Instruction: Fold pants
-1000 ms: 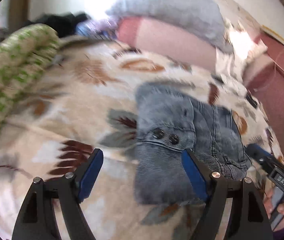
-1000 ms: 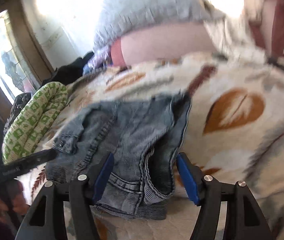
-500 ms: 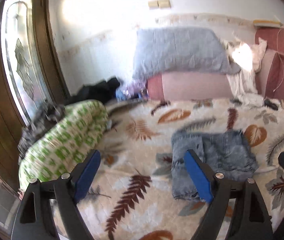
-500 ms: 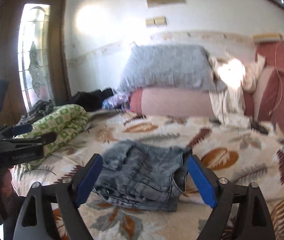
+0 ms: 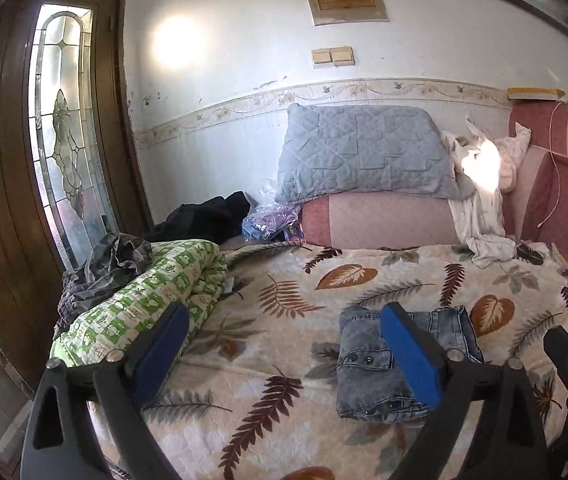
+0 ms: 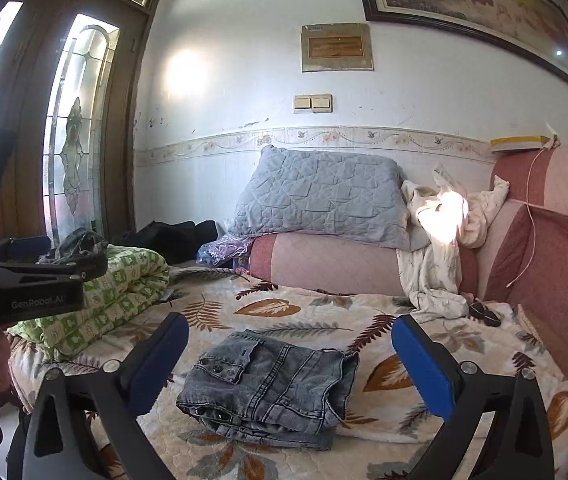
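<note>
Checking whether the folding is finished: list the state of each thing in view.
Jeans: folded into a compact stack, lying free on the leaf-print bedspread.
Left tool: open, empty, jaws just opened wider.
Right tool: open, empty, jaws just opened wider.
Green quilt: rolled up.

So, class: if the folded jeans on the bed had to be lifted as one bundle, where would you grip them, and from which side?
Probably the stacked near edge of the folded jeans, approached from the bed's front: all layers end there, so the open right gripper could pinch them together.
</note>
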A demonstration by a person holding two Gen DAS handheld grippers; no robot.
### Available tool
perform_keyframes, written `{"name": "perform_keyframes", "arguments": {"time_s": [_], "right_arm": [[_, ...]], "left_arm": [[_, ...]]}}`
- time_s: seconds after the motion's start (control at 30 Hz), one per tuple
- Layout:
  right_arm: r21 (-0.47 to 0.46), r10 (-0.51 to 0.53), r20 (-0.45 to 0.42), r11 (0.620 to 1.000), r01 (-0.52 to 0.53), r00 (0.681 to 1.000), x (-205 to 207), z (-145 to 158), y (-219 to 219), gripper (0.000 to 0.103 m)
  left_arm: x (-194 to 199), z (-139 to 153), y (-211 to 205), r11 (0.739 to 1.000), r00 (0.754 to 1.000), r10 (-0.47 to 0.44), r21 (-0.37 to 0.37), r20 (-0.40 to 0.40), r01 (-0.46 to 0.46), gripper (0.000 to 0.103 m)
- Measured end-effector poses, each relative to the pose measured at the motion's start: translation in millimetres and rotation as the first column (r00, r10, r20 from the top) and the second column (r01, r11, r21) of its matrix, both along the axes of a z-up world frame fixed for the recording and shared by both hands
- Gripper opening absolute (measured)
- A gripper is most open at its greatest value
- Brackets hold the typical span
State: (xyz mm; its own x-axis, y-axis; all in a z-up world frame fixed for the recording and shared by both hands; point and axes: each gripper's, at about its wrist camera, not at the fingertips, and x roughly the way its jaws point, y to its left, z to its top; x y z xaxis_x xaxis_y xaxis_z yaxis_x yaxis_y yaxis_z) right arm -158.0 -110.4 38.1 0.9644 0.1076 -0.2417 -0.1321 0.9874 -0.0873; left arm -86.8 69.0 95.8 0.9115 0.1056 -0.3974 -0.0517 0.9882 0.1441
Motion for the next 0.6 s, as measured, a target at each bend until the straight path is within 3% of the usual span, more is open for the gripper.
{"name": "perform_keyframes", "arguments": {"time_s": [0.6], "right_arm": [[0.011,0.016,-0.073,1.000,-0.016,0.997,15,-20,8,0.103]], "left_arm": [[9,-12,8,1.000,0.999,0.000,-0.021,-0.042,-0.001,0.098]]}}
